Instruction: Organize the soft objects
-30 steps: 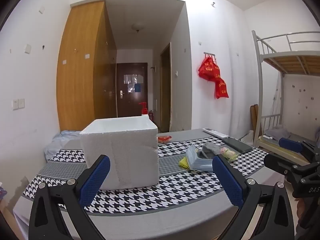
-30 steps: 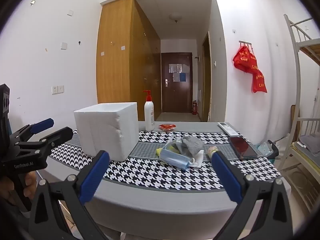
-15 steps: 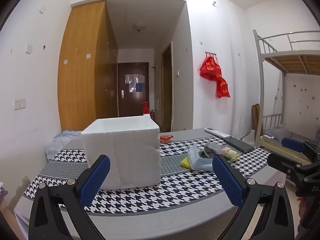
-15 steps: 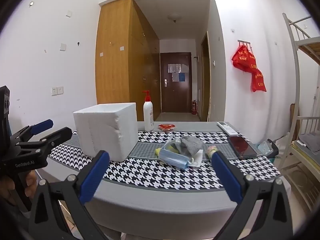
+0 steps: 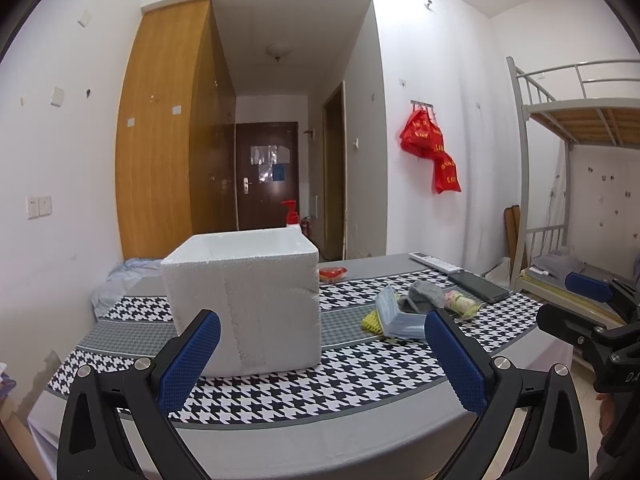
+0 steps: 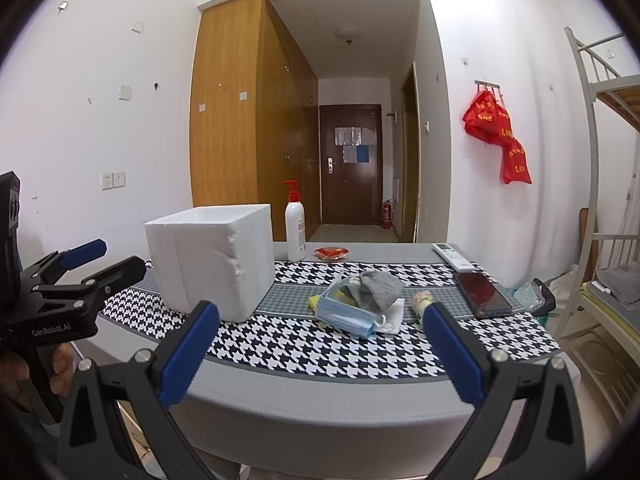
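A white foam box point(image 5: 248, 300) point(image 6: 212, 258) stands open-topped on the houndstooth table runner. To its right lies a small heap: a stack of blue face masks point(image 6: 346, 314) point(image 5: 394, 316), a grey sock point(image 6: 376, 288) point(image 5: 426, 294), a yellow cloth point(image 5: 370, 320), a white tissue point(image 6: 392, 318) and a small floral roll point(image 6: 422, 302). My left gripper point(image 5: 320, 364) is open, held before the table's near edge in front of the box. My right gripper point(image 6: 320, 354) is open too, short of the table and facing the heap. Neither holds anything.
A pump bottle point(image 6: 295, 232) stands behind the box, with a red packet point(image 6: 331, 253) beside it. A white remote point(image 6: 452, 257) and a dark phone point(image 6: 482, 294) lie at the right. A bunk bed point(image 5: 580, 200) stands to the right of the table.
Both views have shifted only slightly; the grippers stay open and nothing on the table has moved.
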A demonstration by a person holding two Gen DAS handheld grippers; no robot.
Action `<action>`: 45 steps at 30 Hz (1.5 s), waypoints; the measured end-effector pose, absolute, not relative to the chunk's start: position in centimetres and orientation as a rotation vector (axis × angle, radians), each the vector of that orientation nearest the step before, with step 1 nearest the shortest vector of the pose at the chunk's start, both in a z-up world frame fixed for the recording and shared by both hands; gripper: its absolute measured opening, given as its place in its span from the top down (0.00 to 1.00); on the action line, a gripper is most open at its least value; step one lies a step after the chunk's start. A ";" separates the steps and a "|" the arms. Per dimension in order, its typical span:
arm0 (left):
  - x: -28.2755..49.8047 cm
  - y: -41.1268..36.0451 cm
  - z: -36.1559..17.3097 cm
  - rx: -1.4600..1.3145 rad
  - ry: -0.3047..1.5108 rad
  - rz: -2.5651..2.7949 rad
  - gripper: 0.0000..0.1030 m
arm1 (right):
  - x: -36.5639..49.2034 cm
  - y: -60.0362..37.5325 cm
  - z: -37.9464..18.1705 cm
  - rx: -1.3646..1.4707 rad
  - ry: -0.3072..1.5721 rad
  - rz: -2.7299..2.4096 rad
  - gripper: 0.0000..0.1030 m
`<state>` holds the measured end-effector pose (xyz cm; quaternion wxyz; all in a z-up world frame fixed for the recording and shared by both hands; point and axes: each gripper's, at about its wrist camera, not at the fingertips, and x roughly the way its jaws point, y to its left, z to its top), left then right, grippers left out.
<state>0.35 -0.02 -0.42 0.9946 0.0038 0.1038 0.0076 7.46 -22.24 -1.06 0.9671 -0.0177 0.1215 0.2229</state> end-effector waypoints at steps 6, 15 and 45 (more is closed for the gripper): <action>0.3 0.1 -0.3 0.003 0.204 0.021 0.01 | 7.4 -22.4 -1.0 -0.034 0.241 0.450 0.00; 0.4 0.3 -0.3 -0.003 0.213 0.010 0.01 | 7.4 -22.3 -0.9 -0.036 0.247 0.446 0.00; 5.7 -0.9 -0.1 0.006 0.301 -0.069 0.01 | 12.3 -23.1 -1.5 -0.011 0.328 0.417 0.00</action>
